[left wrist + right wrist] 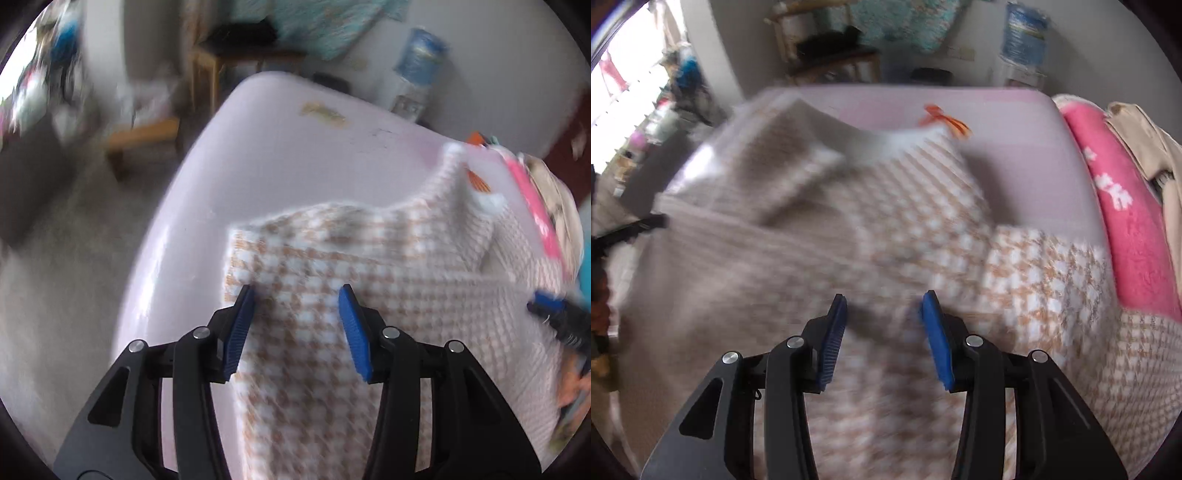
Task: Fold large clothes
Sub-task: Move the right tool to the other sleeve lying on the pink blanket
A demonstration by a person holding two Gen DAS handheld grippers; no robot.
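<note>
A large beige-and-white houndstooth knit sweater lies spread on the pale pink table. My left gripper is open above the sweater's left edge, its fingers empty. The other gripper's tip shows at the right, over the sweater. In the right wrist view the sweater fills the table, with a sleeve folded across and an orange tag at the far end. My right gripper is open above the sweater's middle, holding nothing. The view is motion-blurred.
A pink towel with white print and a beige garment are piled at the table's right edge. Wooden furniture, a blue-topped water dispenser and a grey floor lie beyond the table.
</note>
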